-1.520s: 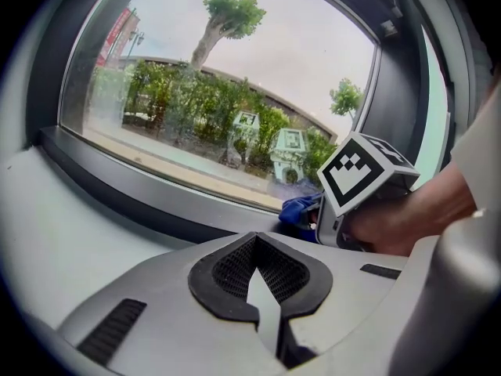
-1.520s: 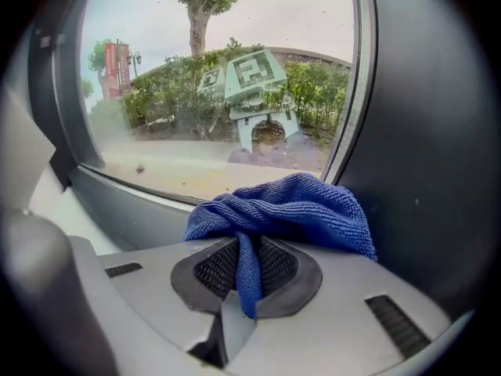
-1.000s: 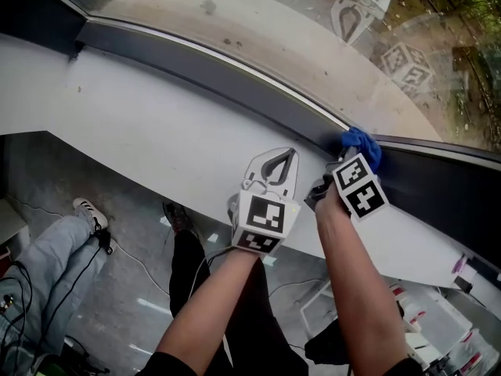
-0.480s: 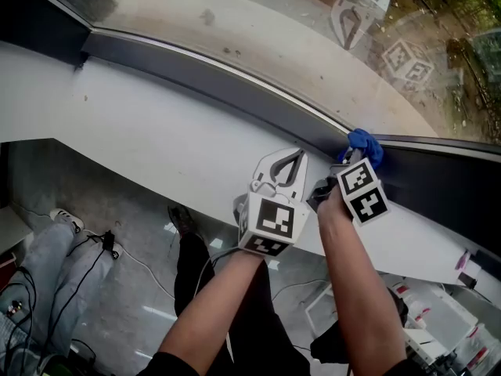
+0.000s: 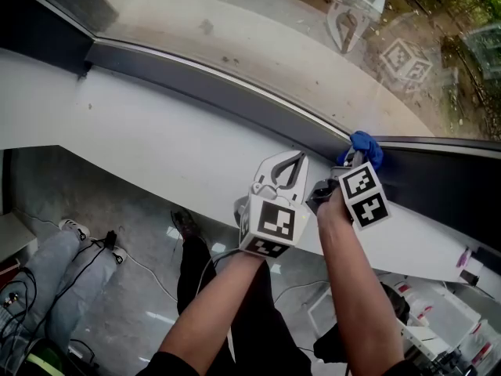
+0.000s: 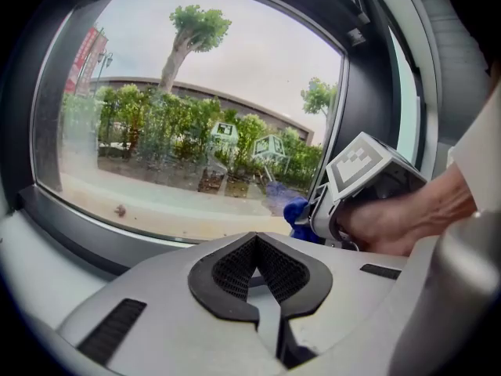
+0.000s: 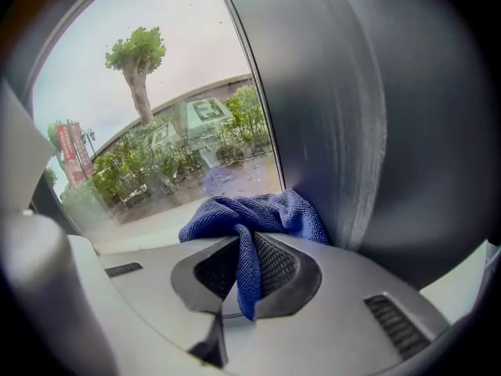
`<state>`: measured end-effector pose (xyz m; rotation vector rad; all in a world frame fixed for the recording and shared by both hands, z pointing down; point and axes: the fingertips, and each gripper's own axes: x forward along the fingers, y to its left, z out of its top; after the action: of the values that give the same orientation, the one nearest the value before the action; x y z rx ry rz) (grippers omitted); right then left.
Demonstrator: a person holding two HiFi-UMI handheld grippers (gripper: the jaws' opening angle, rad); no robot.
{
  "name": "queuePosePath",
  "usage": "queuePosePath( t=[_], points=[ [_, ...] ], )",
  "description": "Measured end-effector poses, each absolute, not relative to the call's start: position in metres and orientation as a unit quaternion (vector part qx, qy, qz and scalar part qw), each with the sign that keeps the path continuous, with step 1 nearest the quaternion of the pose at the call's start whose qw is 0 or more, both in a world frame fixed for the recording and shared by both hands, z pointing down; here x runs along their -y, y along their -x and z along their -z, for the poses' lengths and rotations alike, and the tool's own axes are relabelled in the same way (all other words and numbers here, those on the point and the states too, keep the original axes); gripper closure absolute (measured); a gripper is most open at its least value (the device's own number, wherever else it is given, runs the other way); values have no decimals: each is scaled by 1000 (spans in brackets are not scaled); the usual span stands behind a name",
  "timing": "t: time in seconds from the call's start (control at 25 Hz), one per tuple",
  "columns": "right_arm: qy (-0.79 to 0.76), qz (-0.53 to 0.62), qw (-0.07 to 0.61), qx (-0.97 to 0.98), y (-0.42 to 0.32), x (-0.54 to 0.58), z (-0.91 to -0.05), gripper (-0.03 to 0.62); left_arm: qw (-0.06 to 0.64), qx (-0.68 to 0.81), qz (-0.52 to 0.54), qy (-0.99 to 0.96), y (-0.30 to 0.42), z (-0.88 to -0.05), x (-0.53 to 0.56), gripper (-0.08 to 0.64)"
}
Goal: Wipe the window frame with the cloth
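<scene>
Now R tongs (image 7: 244, 266) clamp cloth (image 7: 258, 214) against frame (image 7: 344, 131); L tongs (image 6: 257, 249) closed, empty

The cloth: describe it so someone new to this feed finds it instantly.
Follow the dark window frame along the white sill to the corner where it bends. There the right gripper pinches the cloth at the frame. It is the only bright blue, crumpled thing among grey and white surfaces.

L tongs (image 5: 286, 161) closed, empty, beside R tongs (image 5: 349, 161), which pinch cloth (image 5: 365, 144); both forearms (image 5: 219, 308) stretched fwd.
</scene>
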<state>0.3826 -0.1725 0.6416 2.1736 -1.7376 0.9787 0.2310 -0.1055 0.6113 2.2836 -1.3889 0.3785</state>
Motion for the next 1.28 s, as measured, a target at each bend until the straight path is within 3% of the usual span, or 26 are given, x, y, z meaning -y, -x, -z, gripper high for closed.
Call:
queuePosePath(
  t=[0.84,1.28],
  points=[
    [-739,-329,59,584,-385,170,-608,563,214,487,-138,-836,-239,-588,106,557],
    [-762,-351,-40,543,-393,163,-592,563,197,477,-145,-844,-236,-583,97,557]
  ],
)
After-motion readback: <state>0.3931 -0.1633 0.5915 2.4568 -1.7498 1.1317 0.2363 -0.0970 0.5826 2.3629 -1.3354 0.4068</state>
